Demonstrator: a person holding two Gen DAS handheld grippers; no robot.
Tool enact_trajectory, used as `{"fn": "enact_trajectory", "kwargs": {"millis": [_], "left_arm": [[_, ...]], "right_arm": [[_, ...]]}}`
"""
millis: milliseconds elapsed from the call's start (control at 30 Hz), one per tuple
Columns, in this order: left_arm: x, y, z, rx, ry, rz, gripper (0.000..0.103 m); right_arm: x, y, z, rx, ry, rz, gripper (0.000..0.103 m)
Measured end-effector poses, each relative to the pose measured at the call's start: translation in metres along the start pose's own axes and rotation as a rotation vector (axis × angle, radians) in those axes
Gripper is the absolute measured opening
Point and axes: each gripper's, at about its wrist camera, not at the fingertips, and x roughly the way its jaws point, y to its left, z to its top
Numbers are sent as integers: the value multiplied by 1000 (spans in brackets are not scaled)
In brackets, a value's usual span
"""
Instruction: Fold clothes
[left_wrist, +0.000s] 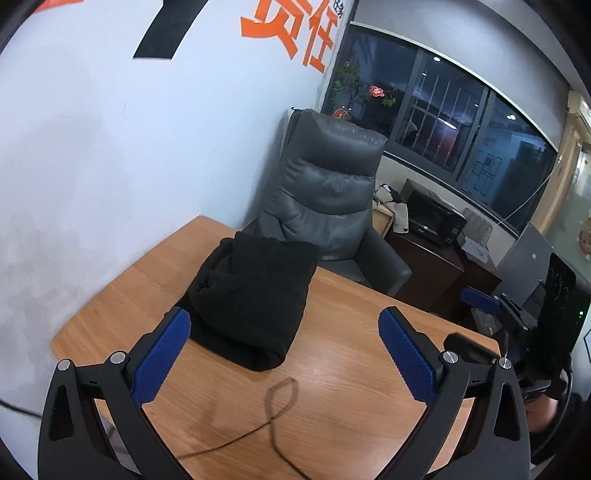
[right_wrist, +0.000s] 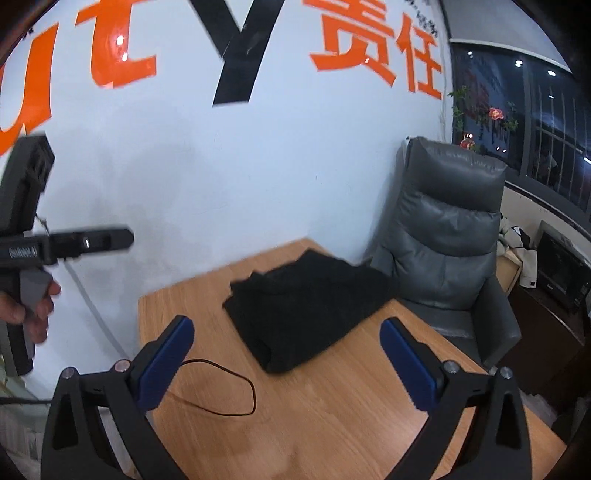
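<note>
A black garment (left_wrist: 249, 299) lies folded into a thick bundle on the wooden table (left_wrist: 351, 387), toward its far corner by the wall. It also shows in the right wrist view (right_wrist: 306, 310). My left gripper (left_wrist: 284, 325) is open and empty, raised above the table just short of the bundle's near edge. My right gripper (right_wrist: 286, 332) is open and empty, held above the table in front of the bundle. The left gripper (right_wrist: 125, 238) appears at the left of the right wrist view, held high by a hand.
A thin dark cord (right_wrist: 236, 391) loops on the table near the front; it also shows in the left wrist view (left_wrist: 275, 410). A grey leather armchair (left_wrist: 325, 199) stands behind the table's far edge. A white wall is at the left. A dark cabinet with a microwave (left_wrist: 436, 221) stands at the right.
</note>
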Motion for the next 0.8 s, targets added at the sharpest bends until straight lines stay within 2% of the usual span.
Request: {"fn": "enact_trajectory", "kwargs": {"millis": [167, 267, 400, 500, 600, 733, 800], "left_arm": [[63, 17, -3, 42, 27, -50, 103], [113, 38, -6, 18, 44, -123, 103], [188, 66, -19, 20, 54, -243, 103], [238, 76, -38, 62, 82, -302, 103], [278, 88, -55, 109, 122, -259, 102], [312, 120, -71, 30, 182, -202, 102], [321, 128, -81, 30, 194, -170, 102]], "right_arm": [[39, -19, -4, -2, -55, 72, 103], [77, -34, 3, -2, -62, 100, 103], [176, -64, 8, -45, 80, 50, 103], [253, -81, 5, -76, 176, 66, 103], [331, -88, 2, -130, 264, 116, 102], [405, -81, 4, -192, 306, 121, 102], [439, -77, 6, -222, 321, 118, 102]]}}
